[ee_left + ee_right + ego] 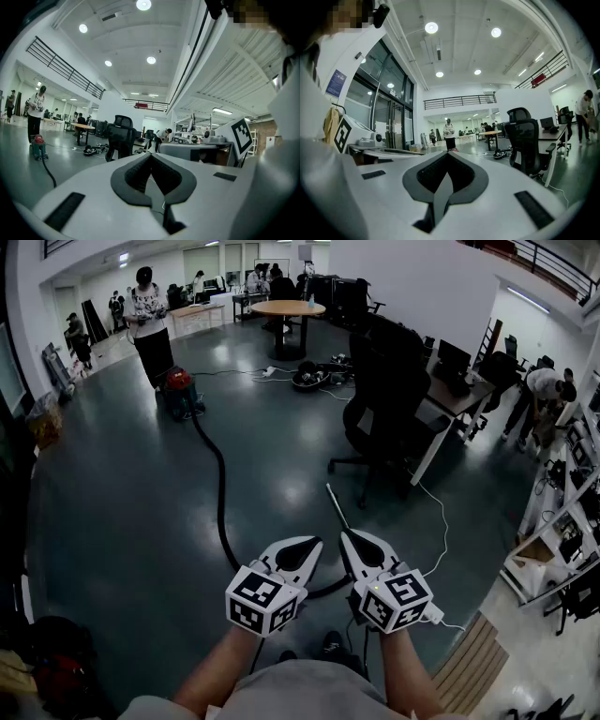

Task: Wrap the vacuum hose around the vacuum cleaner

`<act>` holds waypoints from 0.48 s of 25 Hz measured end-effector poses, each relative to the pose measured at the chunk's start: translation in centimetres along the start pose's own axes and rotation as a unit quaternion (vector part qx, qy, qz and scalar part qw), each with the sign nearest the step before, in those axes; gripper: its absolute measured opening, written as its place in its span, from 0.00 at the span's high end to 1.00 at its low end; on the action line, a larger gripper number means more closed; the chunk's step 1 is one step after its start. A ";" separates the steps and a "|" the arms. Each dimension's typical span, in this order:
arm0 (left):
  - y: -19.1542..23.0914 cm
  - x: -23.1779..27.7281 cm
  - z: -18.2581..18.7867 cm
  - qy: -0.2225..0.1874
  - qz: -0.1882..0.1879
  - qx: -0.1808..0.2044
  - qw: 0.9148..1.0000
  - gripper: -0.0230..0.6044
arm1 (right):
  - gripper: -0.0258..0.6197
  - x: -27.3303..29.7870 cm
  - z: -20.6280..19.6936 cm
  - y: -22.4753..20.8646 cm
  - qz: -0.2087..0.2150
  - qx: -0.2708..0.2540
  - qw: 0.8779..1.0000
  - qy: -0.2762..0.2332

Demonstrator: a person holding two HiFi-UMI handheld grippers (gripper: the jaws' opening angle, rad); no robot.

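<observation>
Vacuum hose (217,474) is lying unwound on the dark floor (112,502). It is running from the red vacuum cleaner (180,393) in the upper left of the head view down toward bottom centre, then curving right under the grippers. None of it is looping round the canister, so the wrapping looks not yet started, with grabbing, carrying over and coiling all left to do. Metal wand (336,505) is lying just above the grippers, pointing up-frame. Left gripper (305,547) and right gripper (352,542) are both sitting fully closed, pads meeting, gripping nothing. They are hovering side by side over the hose's near end, well apart from the vacuum. A person (148,320) is standing just behind the vacuum, and a black office chair (384,399) is standing right of centre. The hose-to-wand joint is hiding behind the grippers. The hose fitting at the canister is too small to read.
</observation>
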State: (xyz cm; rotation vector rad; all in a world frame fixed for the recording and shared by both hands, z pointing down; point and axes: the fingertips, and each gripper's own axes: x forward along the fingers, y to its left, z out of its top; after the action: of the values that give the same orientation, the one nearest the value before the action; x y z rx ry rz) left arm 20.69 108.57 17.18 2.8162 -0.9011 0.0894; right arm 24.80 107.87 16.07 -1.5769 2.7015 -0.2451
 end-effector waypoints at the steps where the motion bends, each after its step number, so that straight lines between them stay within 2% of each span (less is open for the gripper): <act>1: 0.0 0.0 0.0 0.000 0.000 0.000 1.000 0.95 | 0.95 0.0 0.1 -0.1 -0.001 0.003 1.000 -0.001; 12: 0.5 -0.3 -0.5 0.005 0.001 -0.007 1.000 0.95 | 0.95 0.2 -0.2 -0.1 -0.005 0.017 1.000 0.000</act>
State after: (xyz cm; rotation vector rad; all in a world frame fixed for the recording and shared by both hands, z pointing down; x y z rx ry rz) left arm 20.10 108.44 17.75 2.7992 -0.8977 0.0976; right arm 24.75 107.67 16.32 -1.5823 2.6753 -0.2901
